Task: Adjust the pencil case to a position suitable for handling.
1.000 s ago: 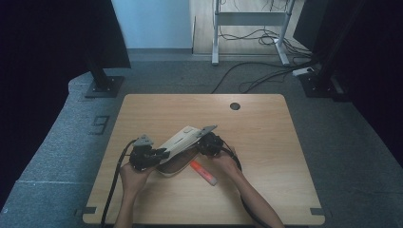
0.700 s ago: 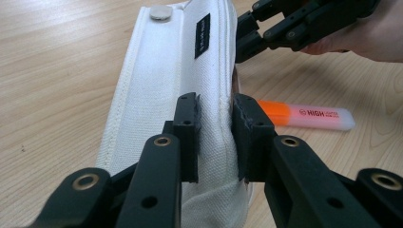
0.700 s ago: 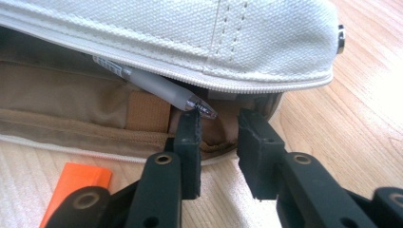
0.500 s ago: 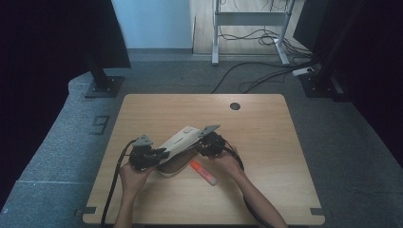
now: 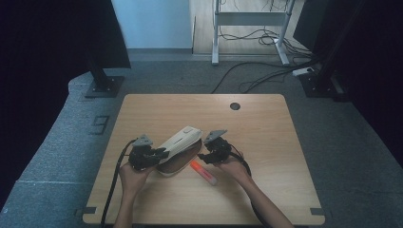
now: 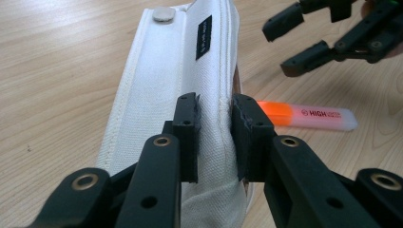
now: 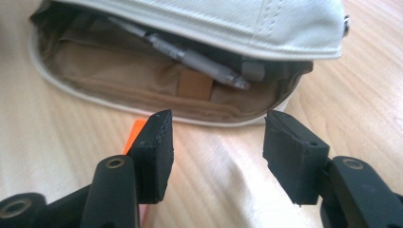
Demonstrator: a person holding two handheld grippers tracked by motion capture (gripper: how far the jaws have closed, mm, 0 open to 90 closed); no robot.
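A white fabric pencil case (image 5: 179, 142) lies at the middle of the wooden table (image 5: 266, 142). My left gripper (image 5: 159, 153) is shut on its lifted flap (image 6: 161, 85), pinching the seam between both pads (image 6: 187, 123). The case's tan inside is exposed, with a grey pen (image 7: 199, 61) lying in it. My right gripper (image 7: 218, 137) hovers just in front of the case's mouth. Its jaws have just been opening and nothing is between them. An orange highlighter (image 5: 203, 173) lies on the table beside the case, under the right gripper.
A round cable hole (image 5: 235, 106) sits near the table's far edge. Black cables trail from both grippers toward the near edge. A dark stand foot (image 5: 102, 86) and loose cables (image 5: 256, 76) are on the carpet beyond the table.
My right gripper has drawn back a little to the right from the case and its jaws have spread apart. The left gripper and the flap have not moved.
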